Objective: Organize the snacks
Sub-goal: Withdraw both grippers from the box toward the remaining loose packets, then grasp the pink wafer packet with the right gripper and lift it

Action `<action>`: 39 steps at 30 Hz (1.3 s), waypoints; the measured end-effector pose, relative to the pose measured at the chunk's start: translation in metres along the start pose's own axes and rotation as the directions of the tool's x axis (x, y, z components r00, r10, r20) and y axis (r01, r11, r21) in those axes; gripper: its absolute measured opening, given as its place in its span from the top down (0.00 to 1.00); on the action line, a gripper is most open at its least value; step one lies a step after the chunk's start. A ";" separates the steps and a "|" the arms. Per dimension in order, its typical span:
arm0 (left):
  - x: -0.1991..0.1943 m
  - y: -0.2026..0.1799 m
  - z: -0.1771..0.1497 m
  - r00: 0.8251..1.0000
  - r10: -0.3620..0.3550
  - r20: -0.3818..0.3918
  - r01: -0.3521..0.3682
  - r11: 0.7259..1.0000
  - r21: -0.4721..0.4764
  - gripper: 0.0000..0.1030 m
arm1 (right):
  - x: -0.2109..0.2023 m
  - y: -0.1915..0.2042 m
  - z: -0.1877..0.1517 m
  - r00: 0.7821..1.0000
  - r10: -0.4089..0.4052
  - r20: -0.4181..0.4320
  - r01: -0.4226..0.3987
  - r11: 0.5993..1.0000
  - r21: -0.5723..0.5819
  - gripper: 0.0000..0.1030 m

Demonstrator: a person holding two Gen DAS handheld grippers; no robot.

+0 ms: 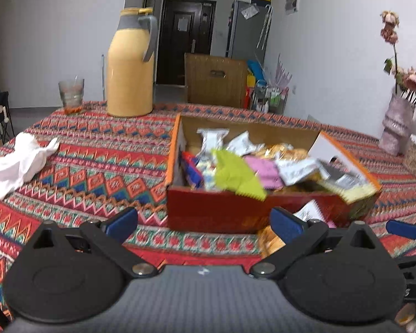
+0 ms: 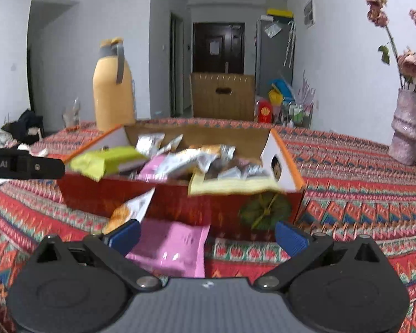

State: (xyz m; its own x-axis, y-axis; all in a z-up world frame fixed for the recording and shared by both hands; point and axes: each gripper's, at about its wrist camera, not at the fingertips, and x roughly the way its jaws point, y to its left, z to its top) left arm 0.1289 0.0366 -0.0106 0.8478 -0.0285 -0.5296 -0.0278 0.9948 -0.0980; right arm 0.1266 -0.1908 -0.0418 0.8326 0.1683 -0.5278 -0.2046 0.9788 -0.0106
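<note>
Patterned red tablecloth point(image 1: 97, 149) covers the whole table, with a yellow thermos point(image 1: 130, 66) and a glass point(image 1: 71, 93) at the far end. My red snack box point(image 1: 216, 211) sits in the middle, stuffed with packets. Both my grippers hover low in front of it, left gripper point(image 1: 203, 220) and right gripper point(image 2: 208, 234) spread wide, gripping nothing. One pink packet point(image 2: 172, 247) lies on the cloth just before the box, between my right fingers, with an orange-and-white packet point(image 2: 130, 208) leaning against the box front.
</note>
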 end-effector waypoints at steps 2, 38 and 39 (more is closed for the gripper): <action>0.006 0.005 -0.007 1.000 0.004 -0.023 -0.004 1.000 -0.004 0.00 | 0.007 0.005 -0.003 0.999 0.011 -0.038 -0.012 1.000 -0.010 0.00; 0.024 0.025 -0.027 0.996 -0.061 -0.061 0.056 0.995 -0.082 0.00 | 0.041 0.034 0.000 0.978 0.149 -0.146 -0.154 0.988 -0.024 0.82; 0.024 0.025 -0.027 0.996 -0.061 -0.061 0.056 0.995 -0.082 0.00 | 0.038 0.030 0.000 0.979 0.150 -0.137 -0.153 0.988 -0.019 0.82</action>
State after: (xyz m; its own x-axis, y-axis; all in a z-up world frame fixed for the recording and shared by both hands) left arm 0.1339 0.0580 -0.0480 0.8139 -0.0947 -0.5732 -0.0238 0.9804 -0.1958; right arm 0.1518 -0.1546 -0.0622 0.7140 0.2951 -0.6349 -0.3394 0.9390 0.0547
